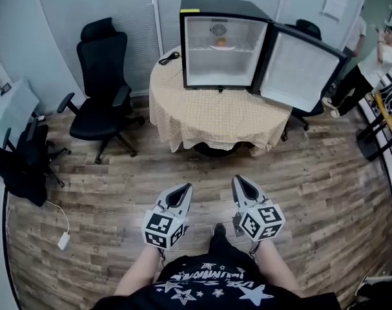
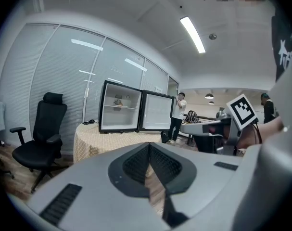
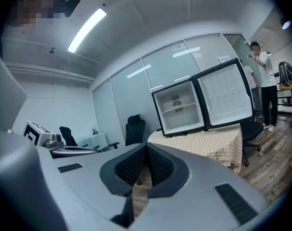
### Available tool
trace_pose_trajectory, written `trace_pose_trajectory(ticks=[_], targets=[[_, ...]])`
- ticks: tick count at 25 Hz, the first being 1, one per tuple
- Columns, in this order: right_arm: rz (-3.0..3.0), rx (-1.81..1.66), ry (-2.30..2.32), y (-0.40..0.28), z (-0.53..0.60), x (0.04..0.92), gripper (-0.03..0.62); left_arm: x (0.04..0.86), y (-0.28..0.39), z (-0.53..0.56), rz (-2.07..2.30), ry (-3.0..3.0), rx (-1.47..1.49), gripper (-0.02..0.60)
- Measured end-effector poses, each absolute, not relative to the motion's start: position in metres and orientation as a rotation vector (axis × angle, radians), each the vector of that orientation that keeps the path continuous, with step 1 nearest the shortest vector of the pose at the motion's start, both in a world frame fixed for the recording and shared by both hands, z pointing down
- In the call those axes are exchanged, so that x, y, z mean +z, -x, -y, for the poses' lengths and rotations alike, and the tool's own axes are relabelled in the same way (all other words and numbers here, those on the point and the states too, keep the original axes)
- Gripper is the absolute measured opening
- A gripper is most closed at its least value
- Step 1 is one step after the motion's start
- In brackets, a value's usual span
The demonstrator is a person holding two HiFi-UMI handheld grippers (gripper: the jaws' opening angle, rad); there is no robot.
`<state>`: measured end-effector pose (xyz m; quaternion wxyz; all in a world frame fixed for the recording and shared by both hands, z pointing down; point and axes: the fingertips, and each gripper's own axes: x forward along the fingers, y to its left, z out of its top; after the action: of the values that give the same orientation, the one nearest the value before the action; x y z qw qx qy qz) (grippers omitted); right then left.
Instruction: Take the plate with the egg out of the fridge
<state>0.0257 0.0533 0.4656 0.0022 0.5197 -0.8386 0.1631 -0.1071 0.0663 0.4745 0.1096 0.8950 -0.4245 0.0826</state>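
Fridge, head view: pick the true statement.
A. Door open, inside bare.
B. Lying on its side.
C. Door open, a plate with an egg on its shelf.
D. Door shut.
C: the fridge has its door swung open to the right, and the plate with the egg sits on the shelf inside.

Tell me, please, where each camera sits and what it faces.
Head view: on the person's head, looking down at floor, left gripper, right gripper, forearms.
Left gripper view: on that gripper, along its shut jaws toward the fridge; right gripper beside.
Right gripper view: likewise, shut jaws toward the fridge; left gripper beside.
Shared: all show the open fridge on the table.
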Motion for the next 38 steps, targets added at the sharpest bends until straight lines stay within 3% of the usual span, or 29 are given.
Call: trace_pose_trajectory(ticks=[20, 38], targets=[[2.723, 0.596, -1.496, -0.12, 0.06, 0.474, 0.026, 0.473, 0.001, 0.041, 1.341, -2.583, 0.306, 0.008], [2.779, 0.633, -1.357, -0.123, 0.086, 0.482, 0.028, 0.467, -0.023, 0.075, 1.383, -2.597, 0.282, 0.008]])
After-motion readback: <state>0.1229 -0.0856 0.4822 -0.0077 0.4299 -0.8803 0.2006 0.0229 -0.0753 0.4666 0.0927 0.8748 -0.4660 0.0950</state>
